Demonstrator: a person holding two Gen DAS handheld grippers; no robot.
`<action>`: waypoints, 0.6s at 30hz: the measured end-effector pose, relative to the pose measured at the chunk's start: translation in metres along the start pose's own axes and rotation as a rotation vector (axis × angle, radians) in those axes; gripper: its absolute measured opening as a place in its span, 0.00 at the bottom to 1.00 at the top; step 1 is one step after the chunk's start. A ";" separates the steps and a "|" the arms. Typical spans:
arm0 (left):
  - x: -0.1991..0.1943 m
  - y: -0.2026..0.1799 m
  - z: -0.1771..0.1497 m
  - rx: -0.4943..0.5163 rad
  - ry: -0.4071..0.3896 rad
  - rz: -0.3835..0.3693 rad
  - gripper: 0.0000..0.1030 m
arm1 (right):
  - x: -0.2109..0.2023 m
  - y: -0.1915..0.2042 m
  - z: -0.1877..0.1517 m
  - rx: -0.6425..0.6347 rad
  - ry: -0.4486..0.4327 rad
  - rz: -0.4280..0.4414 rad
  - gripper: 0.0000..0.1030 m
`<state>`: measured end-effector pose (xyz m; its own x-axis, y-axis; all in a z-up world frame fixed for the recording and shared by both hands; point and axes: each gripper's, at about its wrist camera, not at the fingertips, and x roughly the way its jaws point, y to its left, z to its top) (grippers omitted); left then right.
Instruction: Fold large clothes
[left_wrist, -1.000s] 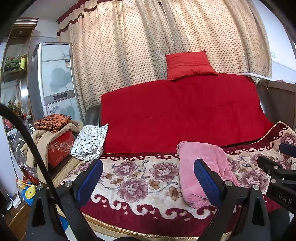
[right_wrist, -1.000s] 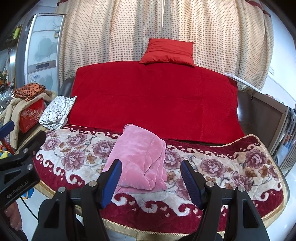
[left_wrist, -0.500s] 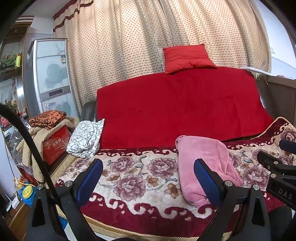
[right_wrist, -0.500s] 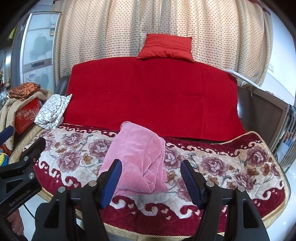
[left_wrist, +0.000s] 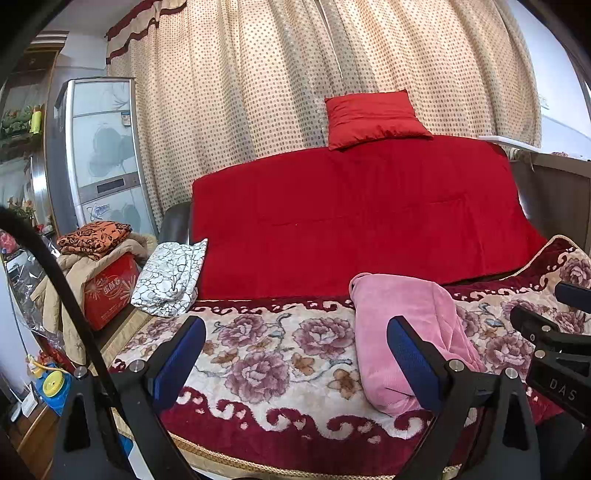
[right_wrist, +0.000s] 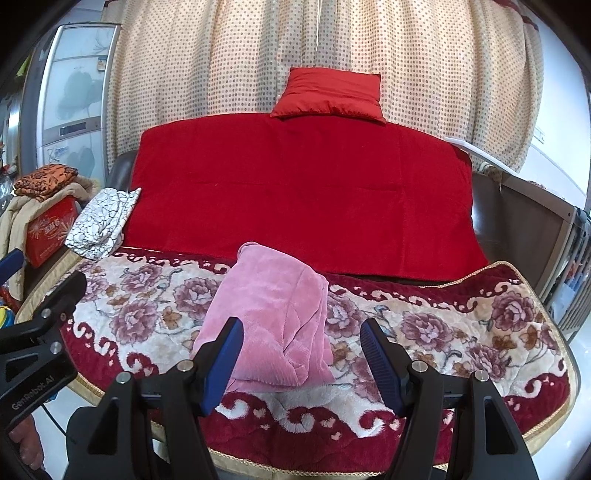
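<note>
A pink garment lies folded into a compact bundle on the floral blanket that covers the sofa seat; it also shows in the left wrist view. My left gripper is open and empty, in front of the seat's edge and left of the garment. My right gripper is open and empty, just in front of the garment's near edge, not touching it. The right gripper's body shows at the right edge of the left wrist view.
A red cover drapes the sofa back, with a red cushion on top. A white patterned cloth lies on the left armrest. A red box with piled clothes stands at the left. Dotted curtains hang behind.
Both grippers have drawn back and tilted slightly downward, so the sofa sits lower and a little farther in view. The pink garment has not moved. Both jaws stay open.
</note>
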<state>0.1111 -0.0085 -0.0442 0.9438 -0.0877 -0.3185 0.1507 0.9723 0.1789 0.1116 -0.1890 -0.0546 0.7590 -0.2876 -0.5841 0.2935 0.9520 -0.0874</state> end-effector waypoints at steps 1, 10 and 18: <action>0.002 0.000 0.000 -0.001 0.001 0.001 0.96 | 0.001 0.000 0.000 -0.001 0.001 0.000 0.68; 0.017 0.000 0.000 0.001 0.016 -0.008 0.96 | 0.016 0.004 0.002 -0.002 0.017 -0.002 0.68; 0.037 -0.002 -0.001 -0.004 0.039 -0.022 0.96 | 0.036 0.012 0.002 -0.015 0.044 0.000 0.68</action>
<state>0.1453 -0.0135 -0.0568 0.9280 -0.1009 -0.3587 0.1703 0.9711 0.1675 0.1438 -0.1885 -0.0753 0.7328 -0.2833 -0.6187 0.2847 0.9535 -0.0994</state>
